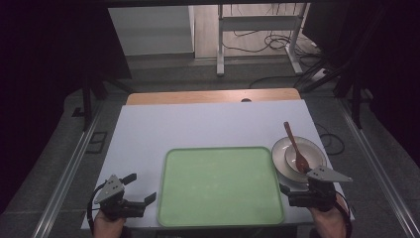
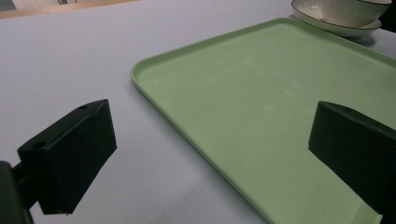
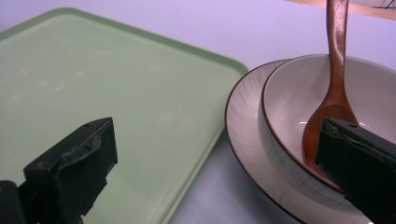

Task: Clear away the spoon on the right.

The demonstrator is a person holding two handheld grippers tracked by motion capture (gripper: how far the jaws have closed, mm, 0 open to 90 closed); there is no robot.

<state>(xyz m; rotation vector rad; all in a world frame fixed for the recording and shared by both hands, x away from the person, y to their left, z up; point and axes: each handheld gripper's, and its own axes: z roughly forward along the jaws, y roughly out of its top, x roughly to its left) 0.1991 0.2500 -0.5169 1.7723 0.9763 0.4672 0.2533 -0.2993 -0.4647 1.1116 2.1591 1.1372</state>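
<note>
nothing looks moved yet — the flat green plastic tray [image 1: 221, 185] lies bare at the worktop's near edge, the white ceramic bowl [image 1: 303, 156] with its brown wooden spoon [image 1: 295, 147] on a white plate [image 1: 280, 151] sits off the tray's right edge, and both the left gripper [image 1: 140, 191] and right gripper [image 1: 286, 192] hang with jaws spread, holding nothing.

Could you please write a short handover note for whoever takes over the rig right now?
Left hand-held gripper: open, holding nothing, at the tray's left near corner.
Right hand-held gripper: open, holding nothing, just short of the plate.
Things: bowl sits on the plate, right of the tray; wooden spoon rests in the bowl, handle pointing away.
Done: nothing on the tray yet.
Left: probably moving plate, bowl and spoon onto the tray.
</note>
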